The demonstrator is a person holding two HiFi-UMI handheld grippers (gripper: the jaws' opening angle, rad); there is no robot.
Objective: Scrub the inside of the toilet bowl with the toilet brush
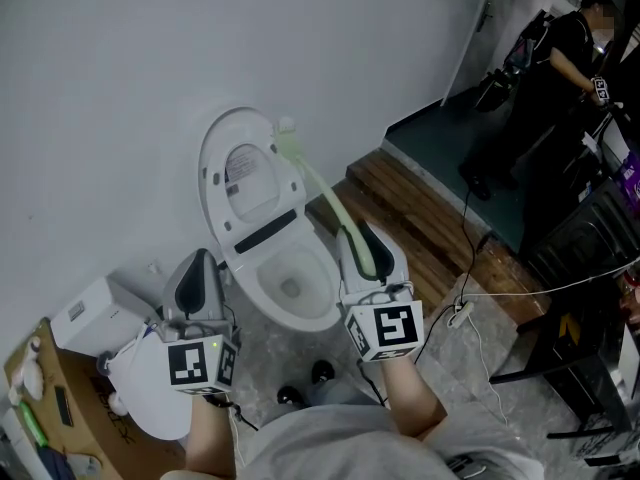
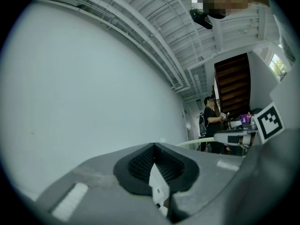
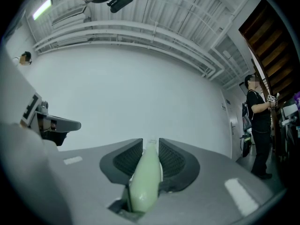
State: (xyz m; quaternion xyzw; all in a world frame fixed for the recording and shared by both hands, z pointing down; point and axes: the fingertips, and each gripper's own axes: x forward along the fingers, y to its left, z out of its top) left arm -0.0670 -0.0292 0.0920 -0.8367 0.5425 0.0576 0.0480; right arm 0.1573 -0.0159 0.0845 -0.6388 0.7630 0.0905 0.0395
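Toilet brush (image 1: pixel 322 194) in right tongs (image 3: pixel 150 150)

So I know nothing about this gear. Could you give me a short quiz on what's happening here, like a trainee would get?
1. Pick one: what does the right gripper hold? A) a sponge B) the pale green toilet brush C) nothing
2. True or false: the brush's head is down inside the toilet bowl.
3. Fill in: the toilet lid is ____ (up or down).

Key: 1. B. 2. False: the head is in the air, close to the top of the lid. 3. up.
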